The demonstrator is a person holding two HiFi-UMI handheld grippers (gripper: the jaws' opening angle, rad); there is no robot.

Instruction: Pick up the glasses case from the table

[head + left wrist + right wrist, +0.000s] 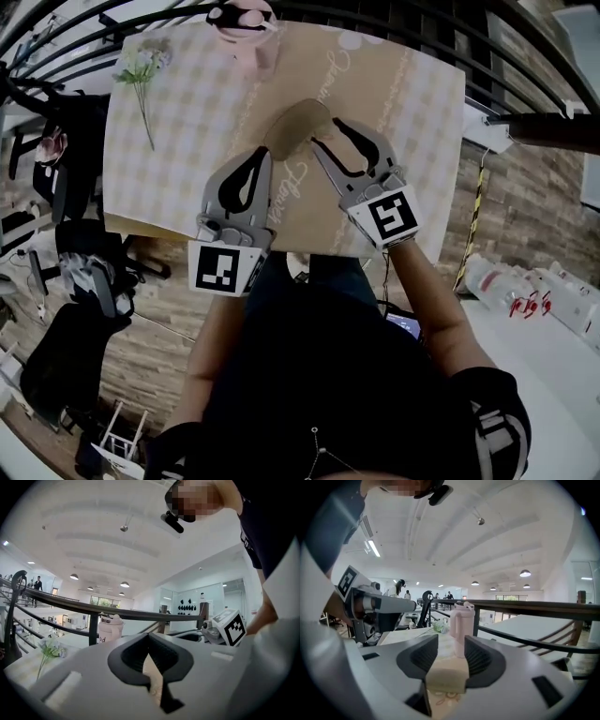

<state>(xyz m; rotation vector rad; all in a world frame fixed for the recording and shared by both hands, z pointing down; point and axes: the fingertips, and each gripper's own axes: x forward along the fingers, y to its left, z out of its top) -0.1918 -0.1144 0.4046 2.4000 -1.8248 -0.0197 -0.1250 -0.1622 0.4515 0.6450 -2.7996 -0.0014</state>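
Two grippers are hanging over the near half of the checked, cloth-covered table (412, 122), and we are seeing them both from above and along their own jaws. The right gripper (324, 133) is pointing toward the far left. Its jaws are standing partly apart, with the near end of the glasses case (292, 127) between them. In the right gripper view both pads are touching the sides of that tan case, so the gripper is holding it.

The case is sitting about the middle of the table, reaching on past the right gripper's tips toward the far left. It is just to the far right of the left gripper's tips. From these angles we are not able to say whether the case is resting on the table or is raised a little off it.

The left gripper (263, 157) is lying close beside the right one, on its left, and is pointing toward the far side. Its jaw tips are meeting, and it is gripping nothing.

At the far edge of the table, near its middle, a pink cup (246, 36) with a lid and a handle is standing upright, well apart from the case. A sprig of flowers (142, 66) is lying at the far left corner. A dark railing (525, 605) is running along behind the table's far side.
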